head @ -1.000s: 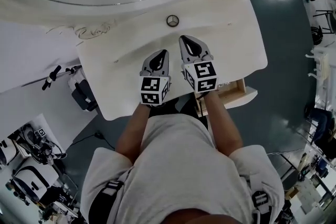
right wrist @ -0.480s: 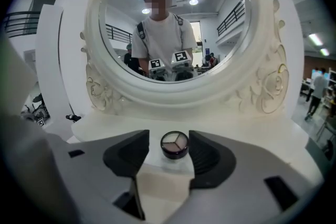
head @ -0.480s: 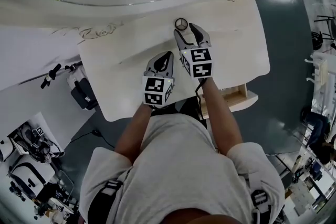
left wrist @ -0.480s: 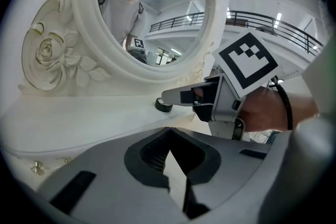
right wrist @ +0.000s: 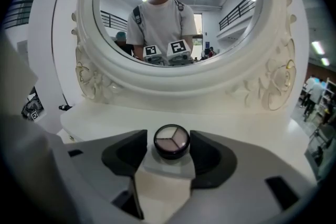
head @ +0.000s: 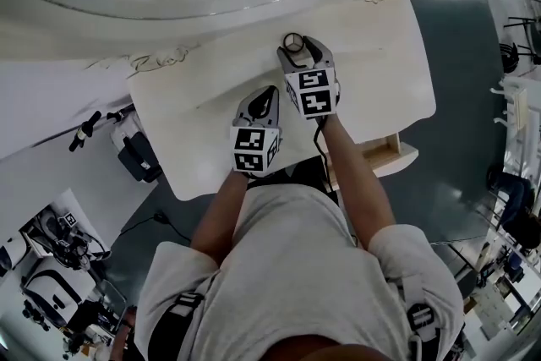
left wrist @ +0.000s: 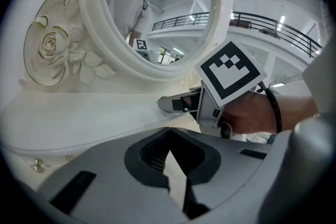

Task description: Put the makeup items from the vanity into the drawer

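Observation:
A small round black eyeshadow compact (right wrist: 171,141) with three pale pans lies on the white vanity top (head: 194,97), close to the mirror's base. My right gripper (right wrist: 170,153) reaches around it, its jaws opening, one dark pad on each side of the compact and neither pressing on it. In the head view the compact (head: 293,41) peeks out at the right gripper's (head: 297,49) tips. My left gripper (head: 264,94) hovers over the vanity's near middle, shut and holding nothing. From the left gripper view, the left gripper (left wrist: 169,165) points at the mirror frame, with the right gripper's marker cube (left wrist: 230,71) to its right.
A large round mirror (right wrist: 168,13) in an ornate white frame rises behind the vanity top. An open wooden drawer (head: 378,151) juts out at the vanity's right front, beside my right forearm. Equipment and cables sit on the floor to the left (head: 135,152).
My right gripper moved forward across the vanity to the compact and its jaws went from shut to wide apart around it. The left gripper barely shifted.

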The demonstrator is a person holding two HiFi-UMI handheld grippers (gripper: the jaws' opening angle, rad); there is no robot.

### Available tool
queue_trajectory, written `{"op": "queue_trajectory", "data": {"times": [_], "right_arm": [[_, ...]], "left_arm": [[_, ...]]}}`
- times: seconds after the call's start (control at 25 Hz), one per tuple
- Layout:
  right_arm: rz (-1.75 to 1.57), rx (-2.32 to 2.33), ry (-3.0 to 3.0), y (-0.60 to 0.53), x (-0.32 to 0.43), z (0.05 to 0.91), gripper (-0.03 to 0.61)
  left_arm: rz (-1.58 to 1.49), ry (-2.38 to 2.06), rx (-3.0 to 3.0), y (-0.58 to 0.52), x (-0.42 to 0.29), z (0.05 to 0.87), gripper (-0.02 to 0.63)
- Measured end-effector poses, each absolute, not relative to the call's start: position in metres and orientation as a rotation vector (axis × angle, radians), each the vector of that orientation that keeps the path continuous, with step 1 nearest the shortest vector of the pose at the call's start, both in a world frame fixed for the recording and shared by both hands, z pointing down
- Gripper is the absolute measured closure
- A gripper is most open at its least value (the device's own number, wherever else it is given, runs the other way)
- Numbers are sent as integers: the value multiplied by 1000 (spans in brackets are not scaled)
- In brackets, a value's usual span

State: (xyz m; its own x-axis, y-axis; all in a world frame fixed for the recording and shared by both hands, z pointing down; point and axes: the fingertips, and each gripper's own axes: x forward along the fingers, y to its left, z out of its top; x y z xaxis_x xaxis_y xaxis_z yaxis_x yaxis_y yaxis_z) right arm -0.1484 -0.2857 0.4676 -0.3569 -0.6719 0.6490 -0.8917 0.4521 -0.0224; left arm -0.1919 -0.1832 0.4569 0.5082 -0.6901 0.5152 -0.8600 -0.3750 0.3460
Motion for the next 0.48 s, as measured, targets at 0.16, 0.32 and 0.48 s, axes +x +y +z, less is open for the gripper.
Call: {"op": "queue_trajectory", "data": {"times": [0.16,0.32,0.48], "right_arm": [[497,1312,-2134,-289,-148,470,327],[475,1301,-2133,-284,-145,469,356],[474,1313,-2182,-278,-142,454,356]], "left_arm": [[381,-1268,2166,-184,-191,458,607],[386,-1290,2161,-180,-193,455,607],[377,-1323,2155,-181,-194,449,607]]}}
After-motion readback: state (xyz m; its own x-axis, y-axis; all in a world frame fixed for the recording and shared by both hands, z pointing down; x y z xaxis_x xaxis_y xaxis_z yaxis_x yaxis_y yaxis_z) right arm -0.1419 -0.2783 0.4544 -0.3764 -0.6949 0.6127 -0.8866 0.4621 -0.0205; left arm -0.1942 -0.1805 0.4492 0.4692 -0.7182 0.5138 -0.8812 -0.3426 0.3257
